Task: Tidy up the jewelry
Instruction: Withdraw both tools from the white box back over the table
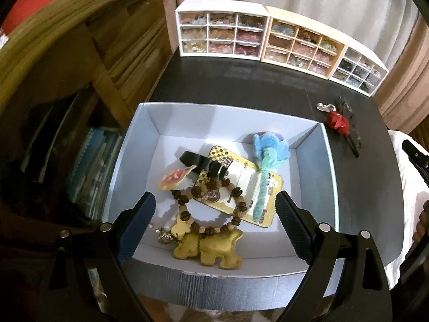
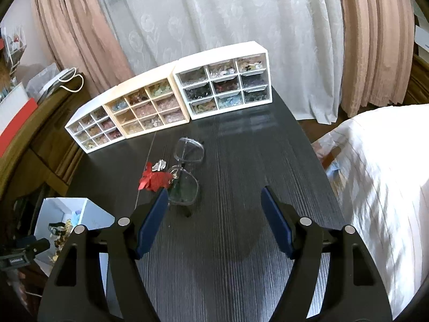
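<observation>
Blue box (image 1: 316, 145) holds bead bracelet (image 1: 211, 206), keychains; red charm (image 2: 154, 181), eyeglasses (image 2: 185, 187) beside box, unsorted. Left gripper (image 1: 214, 209), right gripper (image 2: 214, 209): fingers wide apart, empty.

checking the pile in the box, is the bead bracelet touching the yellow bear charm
Touching: the left wrist view shows the bead bracelet overlapping the top of the yellow bear charm, no gap visible.

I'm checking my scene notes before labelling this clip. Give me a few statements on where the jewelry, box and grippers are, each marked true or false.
1. The bead bracelet lies inside the blue box. True.
2. The left gripper grips the bracelet. False: it is open, holding nothing.
3. The red ornament is in the box. False: it lies on the black table beside the glasses.
4. Three drawer organizers line the table's far edge. True.
5. The right gripper is open. True.
</observation>
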Demonstrator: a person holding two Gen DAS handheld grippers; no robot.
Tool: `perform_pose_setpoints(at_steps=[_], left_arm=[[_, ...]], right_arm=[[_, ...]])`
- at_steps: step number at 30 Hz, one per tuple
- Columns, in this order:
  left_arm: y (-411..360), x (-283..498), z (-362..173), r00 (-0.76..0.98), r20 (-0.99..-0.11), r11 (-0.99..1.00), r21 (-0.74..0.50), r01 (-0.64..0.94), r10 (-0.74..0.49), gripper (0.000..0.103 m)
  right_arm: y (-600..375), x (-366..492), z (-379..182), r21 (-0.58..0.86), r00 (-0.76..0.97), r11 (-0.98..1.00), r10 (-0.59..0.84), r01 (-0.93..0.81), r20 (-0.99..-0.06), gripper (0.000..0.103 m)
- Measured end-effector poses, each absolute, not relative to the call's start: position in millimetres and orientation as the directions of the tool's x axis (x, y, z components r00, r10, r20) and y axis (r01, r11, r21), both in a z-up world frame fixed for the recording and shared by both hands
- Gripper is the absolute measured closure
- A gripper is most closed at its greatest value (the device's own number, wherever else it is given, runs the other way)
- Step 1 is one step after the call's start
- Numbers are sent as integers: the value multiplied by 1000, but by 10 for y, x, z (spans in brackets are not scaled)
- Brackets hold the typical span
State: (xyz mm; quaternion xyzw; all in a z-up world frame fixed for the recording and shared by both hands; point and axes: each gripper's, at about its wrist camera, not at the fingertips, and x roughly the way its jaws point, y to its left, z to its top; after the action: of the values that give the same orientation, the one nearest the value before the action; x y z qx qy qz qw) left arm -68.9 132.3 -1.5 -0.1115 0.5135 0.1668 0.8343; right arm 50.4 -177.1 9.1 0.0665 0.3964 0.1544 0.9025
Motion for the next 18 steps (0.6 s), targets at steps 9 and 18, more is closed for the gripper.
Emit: perform_pose_setpoints(at_steps=[9,18], left_arm=[[1252,-642,57,420,-888,934,29,-356,188,12],[1158,-637,127,433,-882,949,46,-313,186,12]], right_arm=[[-1766,572,76,232,644,950,312,-208,-699,34],[-1698,556,119,237,648,941,339,-243,-682,33]])
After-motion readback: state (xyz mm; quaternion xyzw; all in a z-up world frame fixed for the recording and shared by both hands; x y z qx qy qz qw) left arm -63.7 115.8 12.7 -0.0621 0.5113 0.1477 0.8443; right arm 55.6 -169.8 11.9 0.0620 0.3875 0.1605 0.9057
